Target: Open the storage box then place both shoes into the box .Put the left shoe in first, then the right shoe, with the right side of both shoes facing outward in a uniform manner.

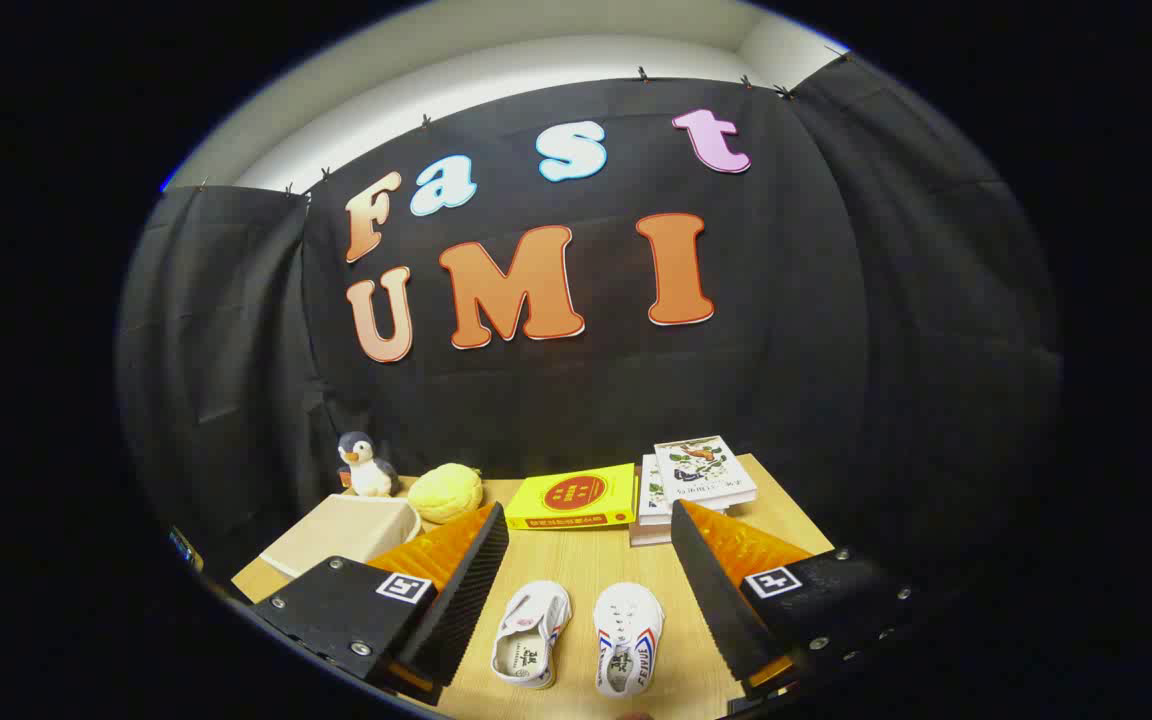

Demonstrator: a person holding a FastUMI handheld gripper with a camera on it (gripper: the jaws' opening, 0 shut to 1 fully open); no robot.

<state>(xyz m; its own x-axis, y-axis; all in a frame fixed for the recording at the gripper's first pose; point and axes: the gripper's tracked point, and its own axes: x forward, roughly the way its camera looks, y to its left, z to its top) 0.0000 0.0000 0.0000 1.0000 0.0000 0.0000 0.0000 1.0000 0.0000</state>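
Observation:
Two small white shoes with red and blue stripes lie on the wooden table between my fingers. The left one (531,635) is tilted on its side; the right one (627,637) stands upright. The storage box (341,532), pale beige with its lid down, sits beyond my left finger. My gripper (588,555) is open, held above the table, with both shoes below the wide gap and nothing touching the fingers.
A toy penguin (366,465) and a yellow plush (446,492) sit at the back left by the box. A yellow book (572,498) lies at the back middle, and a stack of white books (693,480) at the back right. Black cloth walls close off the table (581,560).

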